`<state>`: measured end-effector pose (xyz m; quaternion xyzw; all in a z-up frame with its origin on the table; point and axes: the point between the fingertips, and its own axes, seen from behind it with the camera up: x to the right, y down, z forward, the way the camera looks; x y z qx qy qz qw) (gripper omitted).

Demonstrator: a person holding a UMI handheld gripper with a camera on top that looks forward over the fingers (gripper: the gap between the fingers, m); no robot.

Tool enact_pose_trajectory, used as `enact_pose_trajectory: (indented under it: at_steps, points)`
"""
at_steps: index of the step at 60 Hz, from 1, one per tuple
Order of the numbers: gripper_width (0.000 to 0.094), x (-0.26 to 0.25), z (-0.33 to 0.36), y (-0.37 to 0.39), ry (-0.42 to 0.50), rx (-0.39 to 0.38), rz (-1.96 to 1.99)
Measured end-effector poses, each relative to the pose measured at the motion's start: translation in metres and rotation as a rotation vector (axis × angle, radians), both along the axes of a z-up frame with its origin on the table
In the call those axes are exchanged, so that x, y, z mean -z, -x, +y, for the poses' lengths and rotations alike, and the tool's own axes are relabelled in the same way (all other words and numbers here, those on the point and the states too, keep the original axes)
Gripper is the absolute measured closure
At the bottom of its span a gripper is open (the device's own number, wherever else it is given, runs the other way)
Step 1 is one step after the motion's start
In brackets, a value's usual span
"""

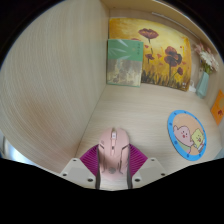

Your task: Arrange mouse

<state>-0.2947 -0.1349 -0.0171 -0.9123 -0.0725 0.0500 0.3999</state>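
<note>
A pale pink computer mouse (pixel 113 152) sits between my two fingers, its front end with the scroll wheel pointing away from me. The magenta pads (pixel 91 160) press against both of its sides. My gripper (pixel 113 163) is shut on the mouse, just over the light wooden tabletop (pixel 60 90). The mouse's rear end is hidden below, between the fingers.
A round blue-rimmed mat with a cartoon figure (pixel 186 134) lies on the table to the right of the fingers. At the far end stand a flower painting (pixel 160 58) and a green picture card (pixel 124 62) against the wall. Bare table stretches to the left.
</note>
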Motion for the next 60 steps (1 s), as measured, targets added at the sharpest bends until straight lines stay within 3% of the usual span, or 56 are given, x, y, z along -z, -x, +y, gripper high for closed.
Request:
enact_pose_trajectory:
  at_steps: [8,13,27,34,41,46,60]
  points:
    - [0.0602,-0.003,-0.004,-0.001,0.052,-0.037,-0.024]
    - [0.0601,-0.040,0.002,-0.006,0.014,-0.068,-0.030]
    - [0.0601,-0.226,0.077,-0.076,-0.273,0.008,-0.024]
    - [0.0601,-0.273,0.101,-0.138,-0.353,0.061,-0.043]
    - [0.0601,-0.245,0.112,-0.197,-0.314,0.119,-0.037]
    - [0.0602,-0.200,0.109,-0.232,-0.220,0.150,-0.057]
    - [0.0601,-0.067,0.080,-0.274,0.001,0.137,-0.077]
